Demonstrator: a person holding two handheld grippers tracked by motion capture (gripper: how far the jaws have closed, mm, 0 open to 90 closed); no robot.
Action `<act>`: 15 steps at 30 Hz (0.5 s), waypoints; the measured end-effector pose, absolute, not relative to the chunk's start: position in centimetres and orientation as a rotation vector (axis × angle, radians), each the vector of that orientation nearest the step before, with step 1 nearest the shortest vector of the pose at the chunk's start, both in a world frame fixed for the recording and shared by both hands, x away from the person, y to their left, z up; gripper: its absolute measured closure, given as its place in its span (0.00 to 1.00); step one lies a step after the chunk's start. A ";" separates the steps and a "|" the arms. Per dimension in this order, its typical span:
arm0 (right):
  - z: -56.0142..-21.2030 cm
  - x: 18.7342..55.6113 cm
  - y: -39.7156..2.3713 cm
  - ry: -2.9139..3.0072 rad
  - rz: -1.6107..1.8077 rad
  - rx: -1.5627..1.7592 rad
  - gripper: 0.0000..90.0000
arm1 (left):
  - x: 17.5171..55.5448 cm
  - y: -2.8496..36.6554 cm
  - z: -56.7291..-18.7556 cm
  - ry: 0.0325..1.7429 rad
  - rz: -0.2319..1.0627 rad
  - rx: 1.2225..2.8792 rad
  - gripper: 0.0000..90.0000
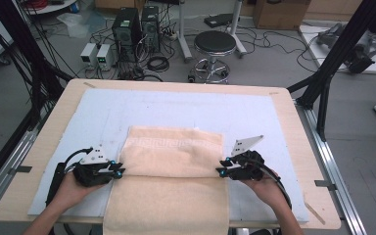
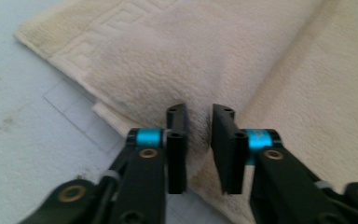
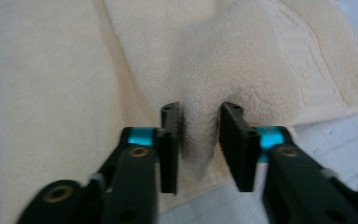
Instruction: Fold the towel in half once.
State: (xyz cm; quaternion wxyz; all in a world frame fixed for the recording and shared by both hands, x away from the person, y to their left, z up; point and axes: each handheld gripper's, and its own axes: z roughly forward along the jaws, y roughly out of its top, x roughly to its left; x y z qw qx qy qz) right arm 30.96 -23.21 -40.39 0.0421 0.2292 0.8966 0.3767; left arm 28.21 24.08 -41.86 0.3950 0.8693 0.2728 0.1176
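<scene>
Towel (image 1: 174, 161): cream terry, key-pattern border, folded back on itself, hanging over worktop's near edge | left gripper (image 1: 116, 172) jaws pinching fold's left end | right gripper (image 1: 221, 171) jaws pinching its right end, cloth bunched | Risk: uneven pull could skew fold; soft pile may slip from shallow pinch.

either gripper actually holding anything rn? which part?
Both hold the towel. Left gripper pinches a bunched ridge of cloth at its left side edge; right gripper pinches the same at the right edge, along the fold line.
</scene>
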 end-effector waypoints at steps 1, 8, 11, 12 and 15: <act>-40.3 31.1 -23.5 2.732 1.176 0.731 0.61 | 28.3 24.2 -41.6 0.692 0.294 2.199 0.72; -38.5 32.8 -24.2 2.641 1.219 0.779 0.49 | 30.5 24.6 -39.5 0.723 0.338 2.143 0.60; -38.7 34.1 -23.9 2.625 1.159 0.805 0.48 | 32.2 24.4 -39.4 0.765 0.345 2.119 0.57; -38.9 34.6 -23.7 2.619 1.135 0.810 0.47 | 32.7 24.2 -39.6 0.786 0.341 2.110 0.57; -39.6 36.1 -23.0 2.613 1.097 0.832 0.47 | 34.7 23.8 -40.2 0.828 0.366 2.134 0.57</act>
